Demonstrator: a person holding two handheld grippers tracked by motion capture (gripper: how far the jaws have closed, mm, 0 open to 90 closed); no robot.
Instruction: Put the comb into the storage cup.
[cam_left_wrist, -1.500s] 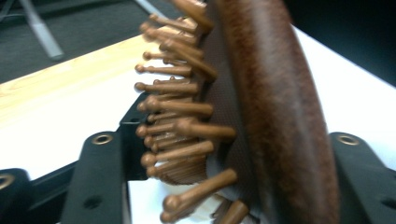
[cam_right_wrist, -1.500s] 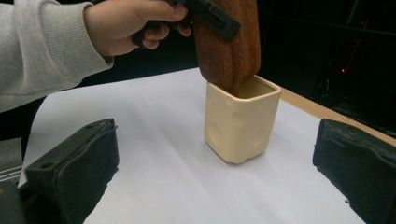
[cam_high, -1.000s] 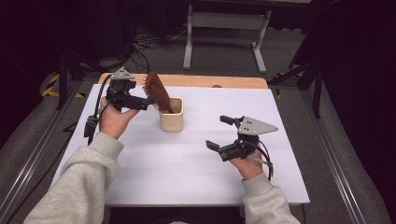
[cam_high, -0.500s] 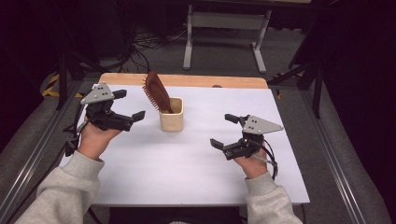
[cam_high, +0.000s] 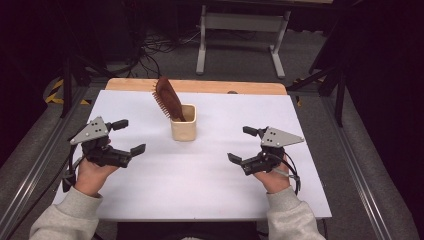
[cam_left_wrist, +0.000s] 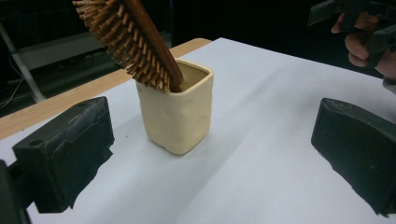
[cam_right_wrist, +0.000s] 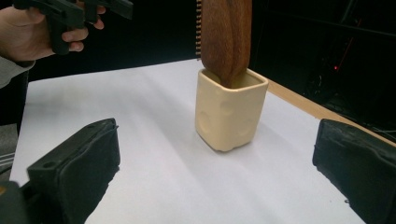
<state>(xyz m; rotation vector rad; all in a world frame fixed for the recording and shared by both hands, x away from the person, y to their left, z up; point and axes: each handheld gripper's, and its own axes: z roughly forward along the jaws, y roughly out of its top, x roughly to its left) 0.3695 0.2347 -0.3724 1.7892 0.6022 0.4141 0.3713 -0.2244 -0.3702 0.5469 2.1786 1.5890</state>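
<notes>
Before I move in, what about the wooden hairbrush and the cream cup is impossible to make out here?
- Handle of the brown wooden hairbrush: hidden inside the cream square ceramic cup, all views.
- Brush top: cut off by the upper edge, both gripper views.
- Cup's inside bottom: hidden by its walls and the brush.
- Bristles: edge-on in the right gripper view.

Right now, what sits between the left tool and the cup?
Nothing: in the high view, bare white table separates the left tool from the cup holding the hairbrush.
</notes>
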